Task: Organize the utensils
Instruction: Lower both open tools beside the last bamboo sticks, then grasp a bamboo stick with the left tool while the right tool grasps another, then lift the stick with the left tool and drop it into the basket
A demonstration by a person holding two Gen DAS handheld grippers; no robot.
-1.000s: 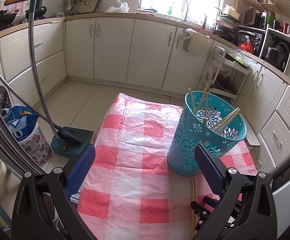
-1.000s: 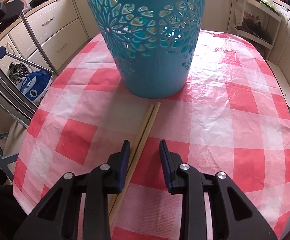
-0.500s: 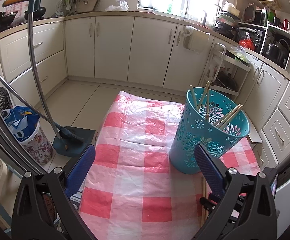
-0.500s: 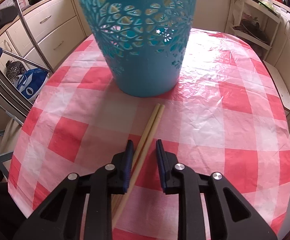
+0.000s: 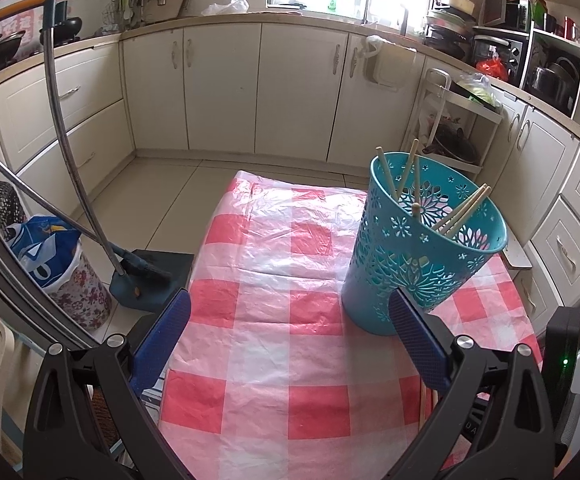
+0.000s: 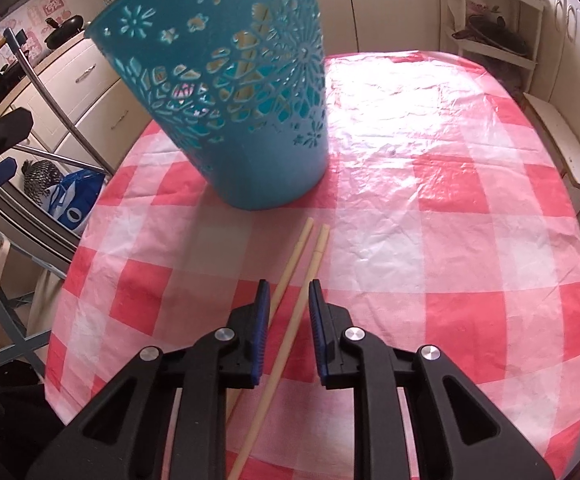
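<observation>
A teal perforated basket [image 5: 422, 248] stands on the red-and-white checked tablecloth [image 5: 290, 280] and holds several wooden chopsticks [image 5: 464, 210]. It also shows in the right wrist view [image 6: 245, 92]. Two loose chopsticks [image 6: 296, 276] lie on the cloth just in front of the basket. My right gripper [image 6: 288, 312] is low over them with its jaws narrowly apart, one chopstick between the pads and the other at the left pad. My left gripper [image 5: 290, 340] is wide open and empty above the table's near edge.
A dustpan and broom [image 5: 141, 276] and a floral bin with a blue bag [image 5: 49, 256] stand on the floor to the left. Kitchen cabinets [image 5: 225, 88] and a wire rack [image 5: 450, 128] ring the table. A wooden board [image 6: 562, 140] lies at the table's right edge.
My right gripper's jaws have narrowed around the loose chopsticks, which now lie slightly spread apart. The view has shifted right and tilted. My left gripper has barely moved.
</observation>
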